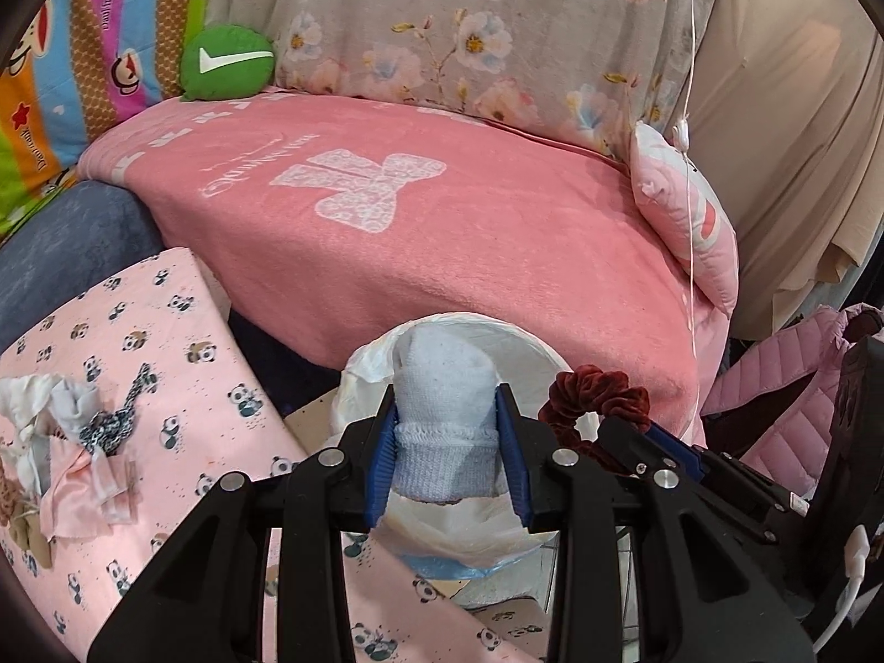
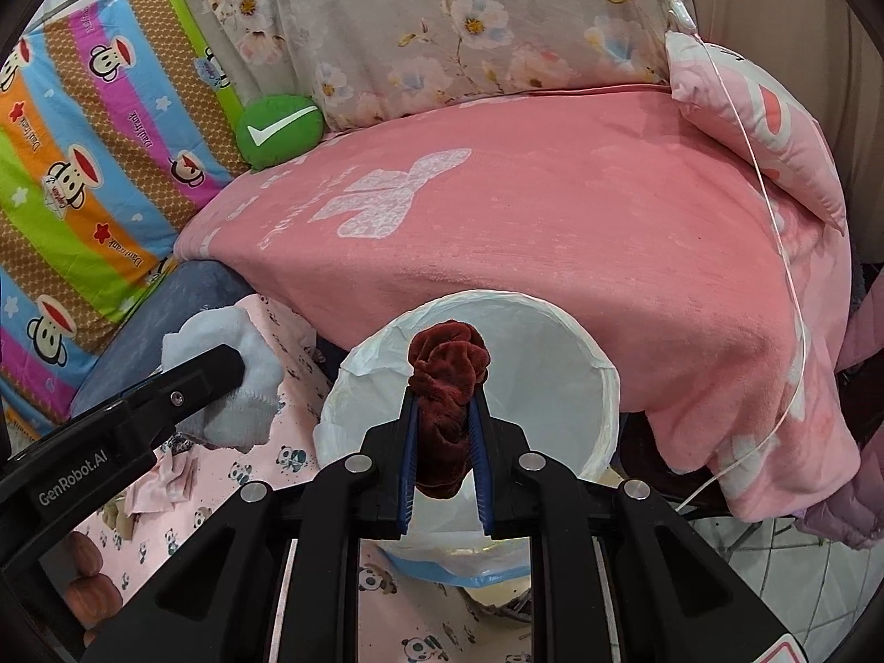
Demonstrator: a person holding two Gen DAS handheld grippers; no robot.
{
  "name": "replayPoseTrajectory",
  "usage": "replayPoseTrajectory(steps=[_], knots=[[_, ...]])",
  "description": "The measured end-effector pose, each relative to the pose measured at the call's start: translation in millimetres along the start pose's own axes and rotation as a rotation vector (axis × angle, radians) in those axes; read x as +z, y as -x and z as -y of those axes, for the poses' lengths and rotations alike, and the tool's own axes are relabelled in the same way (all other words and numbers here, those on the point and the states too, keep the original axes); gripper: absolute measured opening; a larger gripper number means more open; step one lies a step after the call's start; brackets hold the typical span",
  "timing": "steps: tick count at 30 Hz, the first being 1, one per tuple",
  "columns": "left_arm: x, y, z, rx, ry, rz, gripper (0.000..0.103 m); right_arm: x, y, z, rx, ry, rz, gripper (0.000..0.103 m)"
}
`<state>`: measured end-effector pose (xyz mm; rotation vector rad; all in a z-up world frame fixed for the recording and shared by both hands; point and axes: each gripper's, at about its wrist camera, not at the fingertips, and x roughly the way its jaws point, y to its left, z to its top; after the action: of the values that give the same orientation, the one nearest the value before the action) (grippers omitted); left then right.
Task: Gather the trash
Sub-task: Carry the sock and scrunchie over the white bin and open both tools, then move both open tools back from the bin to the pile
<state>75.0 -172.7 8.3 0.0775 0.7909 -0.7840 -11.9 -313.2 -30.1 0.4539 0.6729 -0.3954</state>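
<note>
We are holding a sock (image 1: 445, 425) in L gripper (image 1: 448, 453) and a scrunchie (image 2: 446, 387) in R gripper (image 2: 445, 458), both pinching, over bin (image 2: 602, 381) at 12 o'clock. Next, prob.: spread jaws, drop.

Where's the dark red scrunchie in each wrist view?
Left wrist: dark red scrunchie at lower right, pinched by the right tool, beside the white-lined bin.
Right wrist: scrunchie at lower centre, clamped upright between the tool's blue pads, in front of the bin opening.
Shared landmark: green check-mark cushion at the back of the pink blanket.
</note>
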Motion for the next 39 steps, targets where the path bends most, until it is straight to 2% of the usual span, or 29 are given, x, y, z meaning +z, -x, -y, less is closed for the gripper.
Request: replayPoseTrajectory(steps=[3, 6, 8, 9, 18, 22, 27, 31, 39], knots=[[3.7, -8.6, 6.4, -0.023, -0.019, -0.011, 0.036, 4.0, -5.3, 1.8, -0.011, -0.001, -0.001, 0.022], [7.9, -13.7, 10.3, 0.001, -0.029, 0.0, 0.056, 8.2, -9.0, 3.4, -0.027, -0.004, 0.003, 0.027], [9.4, -11.7, 11.4, 0.022, -0.032, 0.022, 0.074, 9.7, -5.7, 4.6, -0.031, -0.009, 0.016, 0.038], [9.9, -10.3, 11.8, 0.034, -0.033, 0.032, 0.076, 10.1, -3.4, 4.7, -0.034, -0.008, 0.024, 0.039], [2.6, 5.2, 8.4, 0.084, -0.002, 0.037, 0.077, 1.6, 21.2, 3.0, -0.036, 0.008, 0.039, 0.045], [-3.5, 16.9, 3.9, 0.099, 0.02, 0.042, 0.077, -5.2, 32.3, -2.6, -0.021, 0.019, 0.044, 0.049], [-11.7, 33.2, -8.3, 0.132, 0.046, 0.053, 0.077, -16.0, 41.1, -21.0, 0.014, 0.047, 0.041, 0.051], [-19.1, 46.4, -26.5, 0.156, 0.075, 0.06, 0.077, -27.0, 42.1, -41.9, 0.04, 0.077, 0.027, 0.055], [-41.2, 69.3, -80.5, 0.232, 0.177, 0.053, 0.078, -44.2, 38.2, -87.7, 0.085, 0.14, -0.009, 0.055]])
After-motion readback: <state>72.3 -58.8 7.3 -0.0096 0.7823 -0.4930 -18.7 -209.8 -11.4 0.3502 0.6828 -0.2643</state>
